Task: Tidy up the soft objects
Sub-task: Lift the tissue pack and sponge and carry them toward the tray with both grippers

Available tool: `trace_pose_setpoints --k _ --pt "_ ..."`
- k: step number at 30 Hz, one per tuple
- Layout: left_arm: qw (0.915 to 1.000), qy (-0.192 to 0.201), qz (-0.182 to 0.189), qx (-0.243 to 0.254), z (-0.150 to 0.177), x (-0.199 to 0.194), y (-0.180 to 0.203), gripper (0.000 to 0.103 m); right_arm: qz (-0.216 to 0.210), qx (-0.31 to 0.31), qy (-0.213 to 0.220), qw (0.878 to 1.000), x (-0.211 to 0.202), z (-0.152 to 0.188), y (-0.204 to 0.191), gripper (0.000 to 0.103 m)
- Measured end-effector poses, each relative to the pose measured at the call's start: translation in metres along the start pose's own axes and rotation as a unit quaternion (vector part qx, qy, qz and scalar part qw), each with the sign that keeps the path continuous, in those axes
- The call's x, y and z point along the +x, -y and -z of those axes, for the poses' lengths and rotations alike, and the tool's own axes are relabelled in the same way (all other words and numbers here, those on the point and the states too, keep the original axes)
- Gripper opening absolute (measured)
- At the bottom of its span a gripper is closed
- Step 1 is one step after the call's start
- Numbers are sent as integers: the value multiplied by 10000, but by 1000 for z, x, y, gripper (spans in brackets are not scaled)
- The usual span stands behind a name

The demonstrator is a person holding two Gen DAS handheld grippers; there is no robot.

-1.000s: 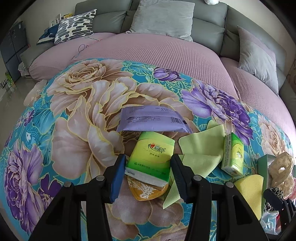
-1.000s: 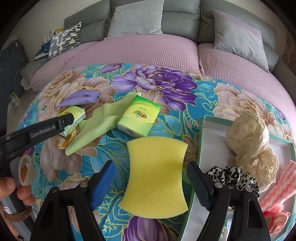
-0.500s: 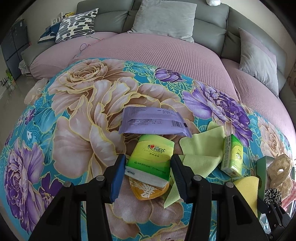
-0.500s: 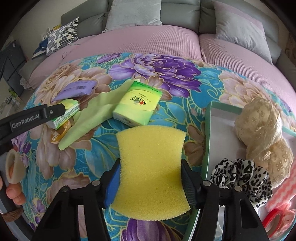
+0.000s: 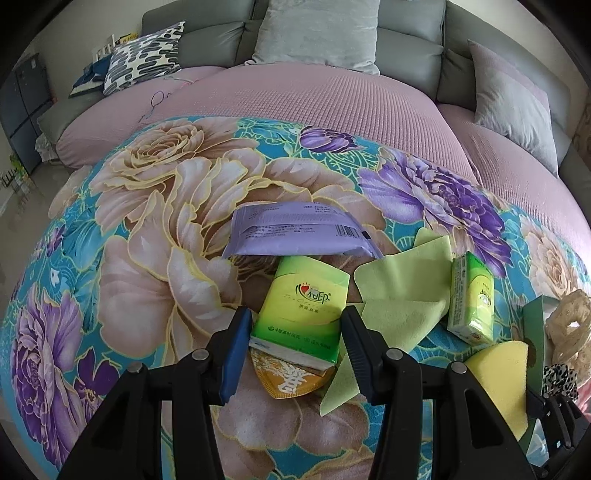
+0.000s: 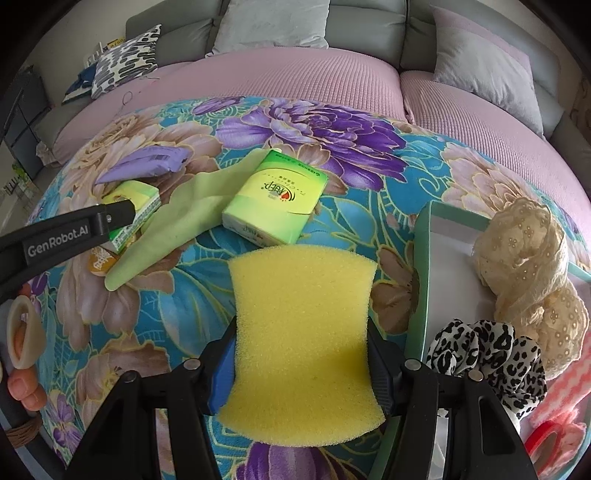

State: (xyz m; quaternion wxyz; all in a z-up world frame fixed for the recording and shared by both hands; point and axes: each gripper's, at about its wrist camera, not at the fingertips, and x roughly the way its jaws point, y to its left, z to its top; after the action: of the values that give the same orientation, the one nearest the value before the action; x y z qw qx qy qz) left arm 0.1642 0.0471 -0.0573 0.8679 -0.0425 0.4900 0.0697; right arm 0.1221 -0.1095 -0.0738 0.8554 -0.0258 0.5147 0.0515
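Observation:
My right gripper (image 6: 301, 363) is shut on a yellow sponge (image 6: 301, 332), pinched at its waist over the floral cloth. The sponge also shows in the left wrist view (image 5: 498, 373). My left gripper (image 5: 295, 343) straddles a green tissue pack (image 5: 303, 310), pads at its sides; the pack lies on an orange sachet (image 5: 288, 380). A second green tissue pack (image 6: 275, 199) lies just beyond the sponge. A light green cloth (image 6: 177, 225) and a purple wipes pack (image 5: 295, 230) lie nearby.
A green-rimmed box (image 6: 421, 266) at right holds a beige lace scrunchie (image 6: 528, 254), a leopard scrunchie (image 6: 484, 354) and pink items (image 6: 565, 398). A pink-covered sofa (image 5: 314, 99) with grey cushions (image 5: 317, 33) lies behind.
My right gripper moved forward around the yellow sponge and closed on it. My left gripper stayed around the green tissue pack and narrowed slightly.

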Motion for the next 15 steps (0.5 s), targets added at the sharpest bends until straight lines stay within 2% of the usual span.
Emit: trace_pose_setpoints --k 12,15 --pt "9995 56 -158 268 2 -1 7 54 16 -21 -8 10000 1 1 0 63" --pt "9992 -200 -108 335 3 7 9 56 18 -21 -10 10000 1 1 -1 63"
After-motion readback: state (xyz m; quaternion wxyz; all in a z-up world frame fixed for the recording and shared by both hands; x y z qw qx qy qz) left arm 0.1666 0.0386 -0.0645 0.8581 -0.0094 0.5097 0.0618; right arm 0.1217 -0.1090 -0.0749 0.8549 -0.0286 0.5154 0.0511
